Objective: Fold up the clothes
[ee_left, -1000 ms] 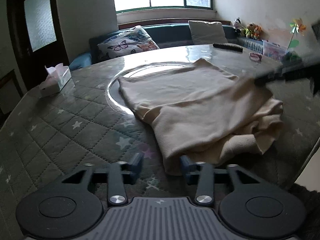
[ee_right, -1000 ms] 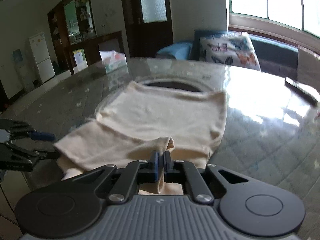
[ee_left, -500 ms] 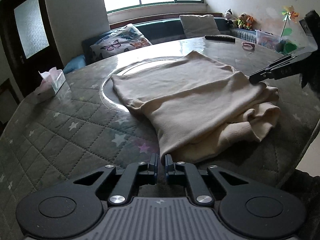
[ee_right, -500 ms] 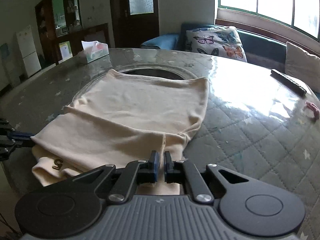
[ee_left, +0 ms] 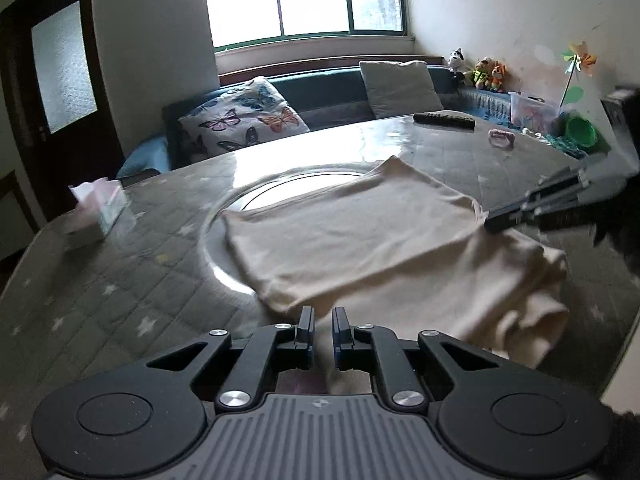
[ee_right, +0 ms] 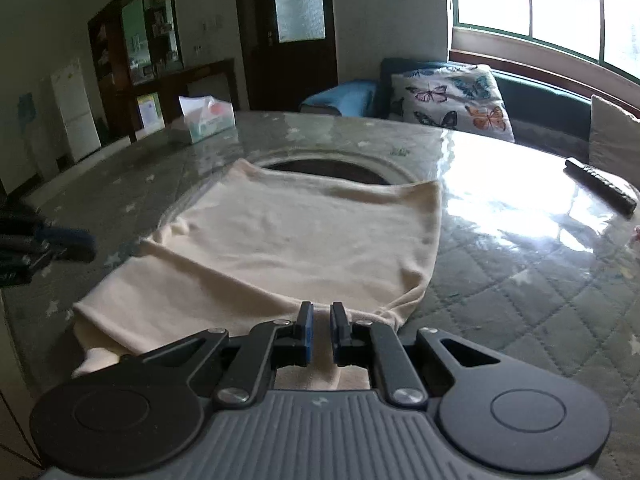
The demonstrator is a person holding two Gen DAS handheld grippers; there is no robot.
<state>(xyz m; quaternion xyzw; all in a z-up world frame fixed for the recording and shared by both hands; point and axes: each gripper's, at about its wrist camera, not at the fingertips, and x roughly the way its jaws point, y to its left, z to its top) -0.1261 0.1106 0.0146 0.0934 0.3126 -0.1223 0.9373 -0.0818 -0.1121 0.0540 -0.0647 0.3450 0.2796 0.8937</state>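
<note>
A cream garment (ee_left: pixel 360 240) lies folded on the quilted table (ee_left: pixel 100 300), partly over a round glass inset (ee_left: pixel 280 188). In the left wrist view my left gripper (ee_left: pixel 323 320) hovers over the garment's near left edge, jaws nearly together with nothing pinched. The right wrist view shows it as dark fingers (ee_right: pixel 90 246) off the garment's (ee_right: pixel 300 240) left side, with no cloth hanging from them. My right gripper (ee_right: pixel 320 318) sits low at the near folded edge, shut with cloth between its pads. From the left it appears at the right edge (ee_left: pixel 490 225).
A tissue box (ee_left: pixel 96 212) stands at the table's far left. A black remote (ee_left: pixel 444 119) and a small pink item (ee_left: pixel 501 137) lie at the far right. The table's rim runs close on the right (ee_left: pixel 624 344). A sofa with a butterfly cushion (ee_left: pixel 244 120) stands behind.
The left jaws closed near the garment's near corner, then rose and moved forward over its edge, empty. The right gripper brought the held sleeve down, and that fold now lies flat.
</note>
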